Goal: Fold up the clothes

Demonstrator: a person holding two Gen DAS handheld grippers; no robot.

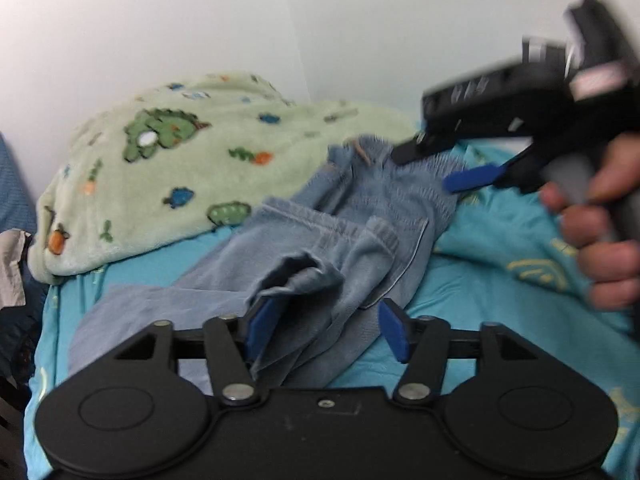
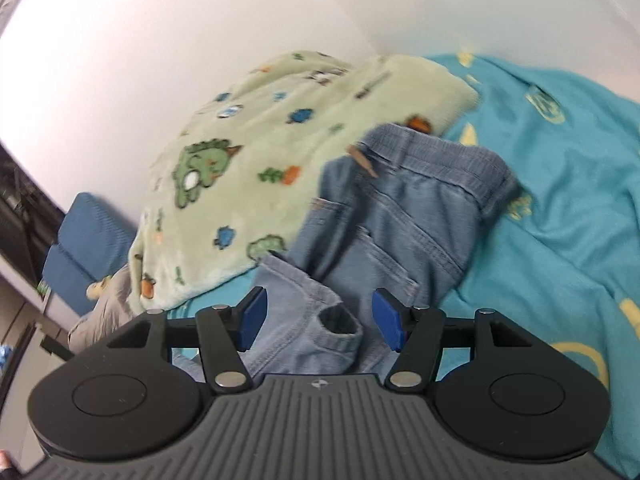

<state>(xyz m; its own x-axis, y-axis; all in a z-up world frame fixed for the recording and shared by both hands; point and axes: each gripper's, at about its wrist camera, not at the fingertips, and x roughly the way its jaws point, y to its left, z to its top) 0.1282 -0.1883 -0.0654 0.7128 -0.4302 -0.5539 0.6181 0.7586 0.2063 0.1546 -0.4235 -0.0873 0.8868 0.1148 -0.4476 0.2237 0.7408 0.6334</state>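
Note:
A pair of light blue jeans (image 1: pixel 340 240) lies crumpled on the turquoise bedsheet (image 1: pixel 480 280), waistband toward the far side. My left gripper (image 1: pixel 326 330) is open, its blue pads on either side of a bunched leg cuff. My right gripper (image 1: pixel 436 168) shows in the left wrist view, held by a hand, open just above the waistband. In the right wrist view the right gripper (image 2: pixel 320 324) is open over the jeans (image 2: pixel 400 216), with a leg cuff (image 2: pixel 336 332) between its pads.
A pale green fleece blanket (image 1: pixel 168 168) with dinosaur prints is heaped at the back left against a white wall; it also shows in the right wrist view (image 2: pixel 256 152). A blue cushion (image 2: pixel 84 240) and grey cloth (image 2: pixel 104 312) lie off the bed's left side.

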